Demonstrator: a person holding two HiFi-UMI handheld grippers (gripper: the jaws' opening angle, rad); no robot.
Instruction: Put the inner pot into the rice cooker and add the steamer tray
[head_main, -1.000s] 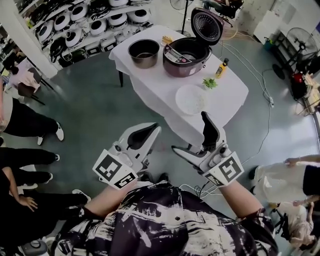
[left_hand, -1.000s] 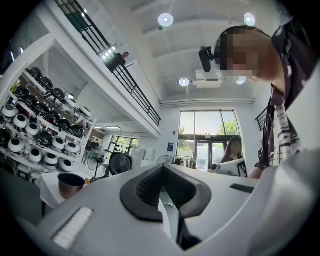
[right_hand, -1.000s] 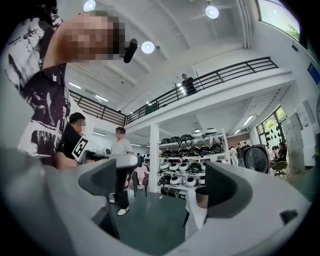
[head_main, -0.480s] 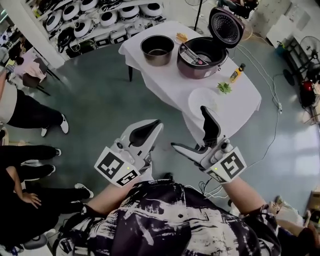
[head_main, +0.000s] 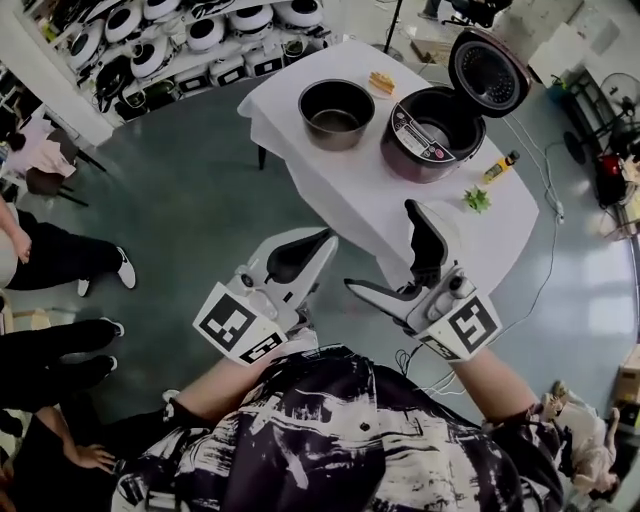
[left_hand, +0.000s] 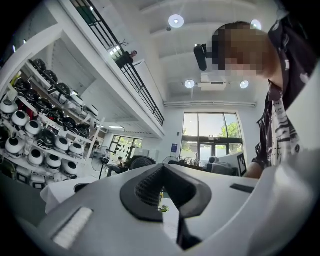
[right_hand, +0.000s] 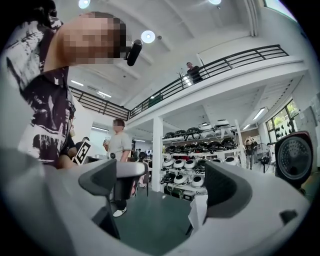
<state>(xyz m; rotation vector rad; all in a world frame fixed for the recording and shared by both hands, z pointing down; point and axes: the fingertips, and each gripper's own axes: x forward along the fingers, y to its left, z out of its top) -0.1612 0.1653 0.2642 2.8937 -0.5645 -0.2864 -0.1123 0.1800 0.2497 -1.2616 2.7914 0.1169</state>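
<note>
A grey-green floor fills most of the head view, with shelves of rice cookers along the far wall and bystanders' legs at the left edge. Ahead stands a table under a white cloth, well away from both tools. On it the rice cooker sits with its lid swung up and its well empty. The inner pot stands upright just left of the cooker, on the cloth and apart from it. The steamer tray cannot be made out; the right tool covers that part of the cloth. The left gripper is held low before the person's chest, its jaws pressed together on nothing. The right gripper is beside it, jaws spread wide with only floor showing between them. A yellow bottle lies right of the cooker, with a small sprig of greens near it.
</note>
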